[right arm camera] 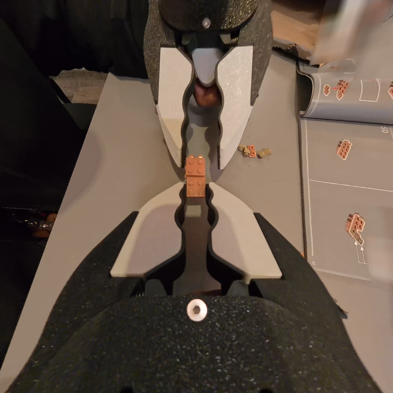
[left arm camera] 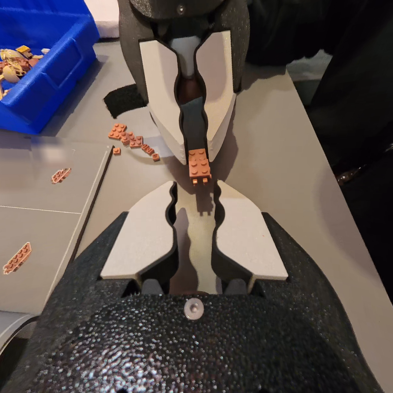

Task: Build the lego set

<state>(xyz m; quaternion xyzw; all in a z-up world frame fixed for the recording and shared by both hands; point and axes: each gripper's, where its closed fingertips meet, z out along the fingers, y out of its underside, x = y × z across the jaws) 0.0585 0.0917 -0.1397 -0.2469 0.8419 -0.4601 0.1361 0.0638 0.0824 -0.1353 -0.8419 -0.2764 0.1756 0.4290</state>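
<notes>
My right gripper [right arm camera: 196, 186] is shut on a brown brick assembly [right arm camera: 195, 170], two studded plates joined end to end with small clips on the far end. It holds the assembly just above the grey table [right arm camera: 127, 148]. My left gripper [left arm camera: 195, 185] faces it tip to tip and is open. The assembly [left arm camera: 198, 164] hangs just ahead of its fingertips, with a gap on each side. In the right wrist view the left gripper [right arm camera: 201, 164] stands open around the clip end of the assembly. In the left wrist view the right gripper [left arm camera: 198, 159] comes in from the top.
A blue bin [left arm camera: 53, 85] with tan and brown pieces stands at the far left. Loose brown plates [left arm camera: 127, 136] lie beside a grey instruction sheet [left arm camera: 53, 212], which also shows in the right wrist view [right arm camera: 340, 170]. Small tan and brown pieces [right arm camera: 253, 152] lie near it. The table edge [left arm camera: 319, 148] is close. Only a small space, under 4 cm, lies between the two pairs of fingers.
</notes>
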